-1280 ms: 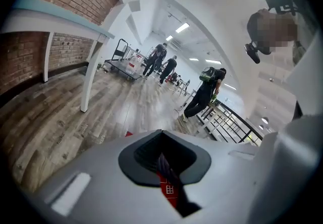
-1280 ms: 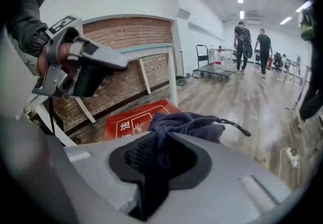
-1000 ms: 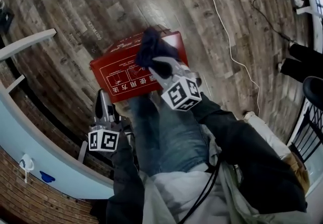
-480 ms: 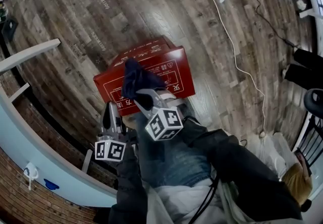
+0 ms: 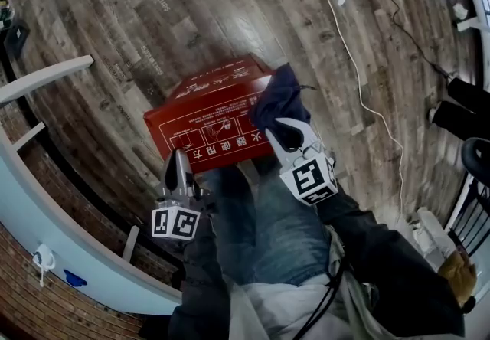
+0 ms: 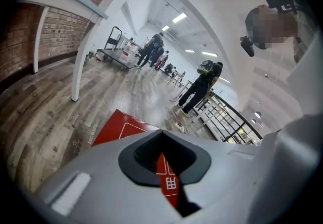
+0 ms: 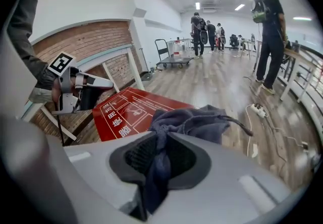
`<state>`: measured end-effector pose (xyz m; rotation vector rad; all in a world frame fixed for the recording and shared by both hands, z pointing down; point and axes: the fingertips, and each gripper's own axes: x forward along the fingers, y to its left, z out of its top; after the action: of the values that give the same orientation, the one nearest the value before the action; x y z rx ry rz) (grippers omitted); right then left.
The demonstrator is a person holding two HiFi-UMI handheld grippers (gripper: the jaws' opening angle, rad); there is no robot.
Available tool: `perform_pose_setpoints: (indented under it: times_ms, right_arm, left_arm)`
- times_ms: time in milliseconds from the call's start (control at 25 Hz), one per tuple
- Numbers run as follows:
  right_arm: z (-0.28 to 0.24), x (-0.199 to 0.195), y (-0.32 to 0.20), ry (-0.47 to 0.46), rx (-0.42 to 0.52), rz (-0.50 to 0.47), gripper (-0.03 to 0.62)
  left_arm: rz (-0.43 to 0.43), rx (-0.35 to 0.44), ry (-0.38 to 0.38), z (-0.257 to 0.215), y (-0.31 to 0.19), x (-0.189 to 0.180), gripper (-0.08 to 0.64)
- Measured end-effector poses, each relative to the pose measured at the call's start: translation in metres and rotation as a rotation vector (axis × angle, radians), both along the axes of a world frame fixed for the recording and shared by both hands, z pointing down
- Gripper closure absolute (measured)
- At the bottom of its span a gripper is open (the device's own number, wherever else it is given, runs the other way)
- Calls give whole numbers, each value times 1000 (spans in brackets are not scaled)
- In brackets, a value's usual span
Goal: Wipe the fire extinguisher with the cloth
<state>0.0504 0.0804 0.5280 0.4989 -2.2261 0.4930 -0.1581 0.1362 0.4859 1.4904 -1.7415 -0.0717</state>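
Observation:
A red fire-extinguisher box (image 5: pixel 207 120) with white print lies on the wooden floor in front of the person's knees. My right gripper (image 5: pixel 281 132) is shut on a dark blue cloth (image 5: pixel 279 99), which rests bunched on the right end of the box's top. In the right gripper view the cloth (image 7: pixel 194 119) runs from between the jaws out over the red box (image 7: pixel 128 109). My left gripper (image 5: pixel 178 160) is shut and empty, its tips at the box's near left edge. The left gripper view shows the red box (image 6: pixel 118 127) just beyond the closed jaws.
A light blue ledge (image 5: pixel 53 201) on a brick wall runs along the left, with white frame bars (image 5: pixel 46 76) beside it. A white cable (image 5: pixel 346 47) trails over the floor at the right. A black railing (image 5: pixel 475 162) stands far right. People (image 7: pixel 267 31) and a cart (image 7: pixel 174 52) are in the distance.
My right gripper dragged the cloth leftward over the box's top, then back across to its right end. The left gripper sank slightly beside the box.

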Motion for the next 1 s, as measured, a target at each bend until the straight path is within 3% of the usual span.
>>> perform_pose_setpoints:
  times_ms: [120,240,360,440,600,680,800,920,1000]
  right_arm:
    - [0,-41,23,-43,-10,-65,525]
    - [-2,-90,58,-80,-13,-229,525]
    - [-4,-109,81,-109,-34,-365,525]
    - [-4,-94,77,-112,-47,-362,525]
    - [-1,-15,36,-56,-57,-128,525]
    - [-3,10,30,-46,-58,-100,525]
    - [-4,-1,43,-63,-64,-185,525]
    - [-16,-47,66,-139,-53,-322,521]
    - [-32,-73,74,-179,-13,-361,494]
  left_arm:
    - [-1,-12,-6,4,4,4,558]
    - [5,-27,-22,7,10,4,558]
    - [0,-41,-27,13,15,3,558]
    - [-5,-45,-27,15,18,5,558]
    - [-14,-31,-15,17,23,8,558]
    - [-20,-21,-4,16,26,10,558]
    - [-13,7,9,12,30,13,558]
    - [8,30,25,6,38,14,558]
    - [27,37,38,1,44,12,558]
